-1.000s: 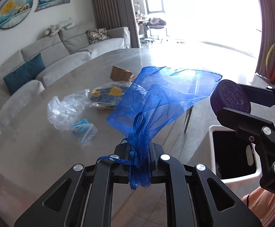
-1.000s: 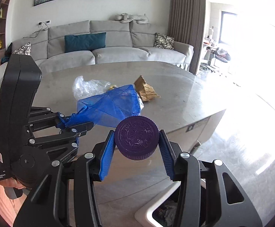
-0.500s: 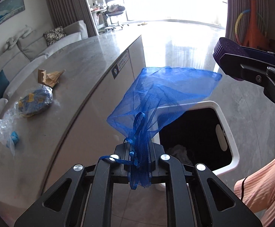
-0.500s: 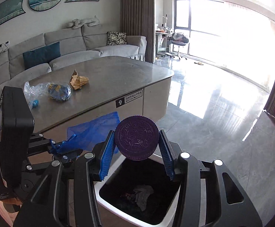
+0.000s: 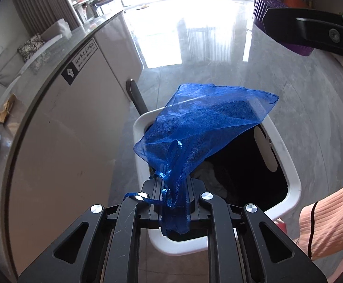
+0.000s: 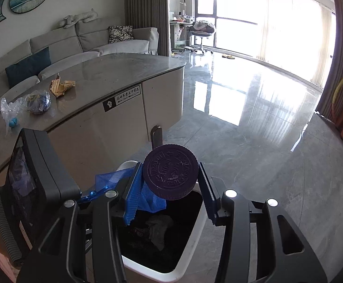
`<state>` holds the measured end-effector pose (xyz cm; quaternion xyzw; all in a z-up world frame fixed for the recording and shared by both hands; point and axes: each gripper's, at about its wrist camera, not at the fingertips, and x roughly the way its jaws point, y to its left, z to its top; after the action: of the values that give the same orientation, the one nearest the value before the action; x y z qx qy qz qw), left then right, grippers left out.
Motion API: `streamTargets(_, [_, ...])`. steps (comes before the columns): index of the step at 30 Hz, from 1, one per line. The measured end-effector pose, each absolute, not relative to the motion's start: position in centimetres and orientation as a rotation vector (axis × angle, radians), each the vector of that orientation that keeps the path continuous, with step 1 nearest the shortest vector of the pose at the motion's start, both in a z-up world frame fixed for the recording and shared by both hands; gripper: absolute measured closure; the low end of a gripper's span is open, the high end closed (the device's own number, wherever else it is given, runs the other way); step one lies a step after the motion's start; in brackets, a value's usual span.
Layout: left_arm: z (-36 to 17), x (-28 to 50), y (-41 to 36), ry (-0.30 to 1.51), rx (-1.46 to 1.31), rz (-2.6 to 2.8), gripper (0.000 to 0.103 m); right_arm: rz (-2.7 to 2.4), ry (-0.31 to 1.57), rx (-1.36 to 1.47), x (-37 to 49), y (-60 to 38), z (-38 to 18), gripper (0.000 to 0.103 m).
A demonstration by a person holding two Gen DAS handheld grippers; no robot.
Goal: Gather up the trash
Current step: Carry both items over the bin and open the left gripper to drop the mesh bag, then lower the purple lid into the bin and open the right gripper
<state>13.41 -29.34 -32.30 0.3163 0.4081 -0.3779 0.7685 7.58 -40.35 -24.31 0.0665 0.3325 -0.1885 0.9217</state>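
We find the left gripper (image 5: 174, 195) pinched on the blue mesh bag (image 5: 202, 127) and the right gripper (image 6: 170, 189) clamping the purple cap (image 6: 170, 174), both above the white bin (image 6: 195, 247); we advise releasing squarely over its opening.

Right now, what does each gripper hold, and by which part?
Left gripper: blue mesh bag, pinched at its drawstring neck. Right gripper: purple cap, clamped across its ribbed sides.
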Motion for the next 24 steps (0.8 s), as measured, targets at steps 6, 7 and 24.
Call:
streamTargets(6, [-34.2,13.3,-30.3,0.95,0.737,-0.853,0.004,-0.412,0.723,0.145,7.9,-41.3,-25.1,0.056])
streamTargets(7, [-34.2,13.3,-30.3,0.931,0.747,-0.838,0.004,-0.413,0.721,0.147,7.9,-41.4,-25.1,0.056])
streamTargets(24, [-29.3,14.8,-26.3,0.74,0.727,-0.677,0.004,-0.385,0.772,0.147,9.0,-40.6,-27.1,0.056])
